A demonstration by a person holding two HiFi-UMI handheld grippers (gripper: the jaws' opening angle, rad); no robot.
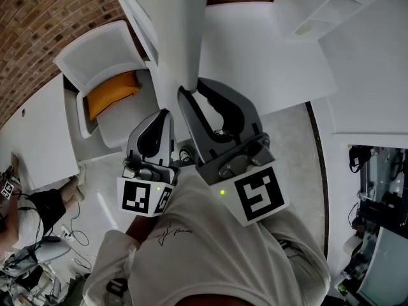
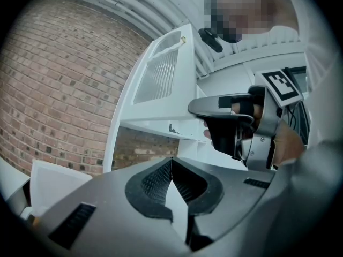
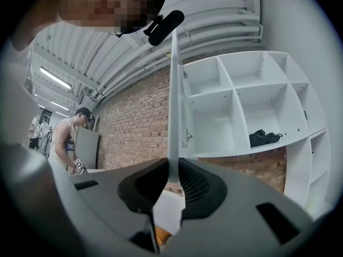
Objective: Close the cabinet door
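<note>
White cabinet shelving, open compartments: one dark bundled item lying on a lower shelf board. Pale floor beneath me: one white chair, orange cushion on its seat; loose cables trailing at my left.

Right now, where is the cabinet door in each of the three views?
Head view: the cabinet door is a white band from top centre down into the right tool.
Left gripper view: broad white panel, upper centre.
Right gripper view: thin upright strip at centre, clamped in that tool.
Shared landmark: the brick wall.
</note>
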